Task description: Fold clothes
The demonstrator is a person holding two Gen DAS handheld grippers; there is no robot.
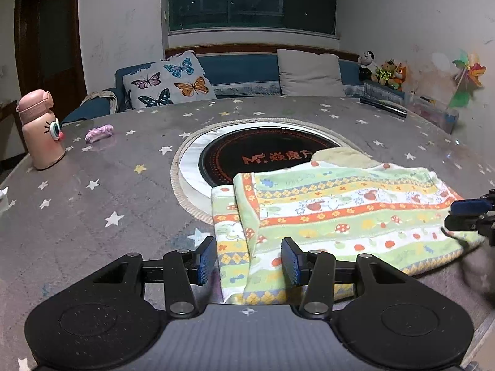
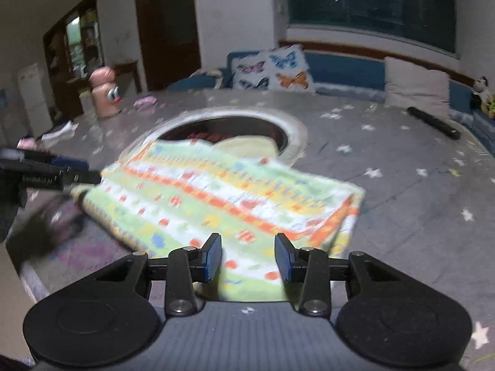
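Observation:
A folded striped towel (image 1: 340, 213) with green, orange and white bands and small mushroom and fruit prints lies flat on the grey star-patterned table (image 1: 108, 191); it partly covers a round black cooktop (image 1: 256, 157). My left gripper (image 1: 249, 262) is open, its blue pads either side of the towel's near left corner. My right gripper (image 2: 248, 258) is open over the towel's near edge (image 2: 235, 204). Each gripper shows at the edge of the other's view: the right one (image 1: 470, 213), the left one (image 2: 58, 170).
A pink cartoon bottle (image 1: 40, 130) stands at the far left, a small pink cloth lump (image 1: 99, 133) beside it. A black bar (image 2: 433, 122) lies at the far right. A blue sofa with a butterfly cushion (image 1: 170, 80) and plush toys (image 1: 383, 71) is behind the table.

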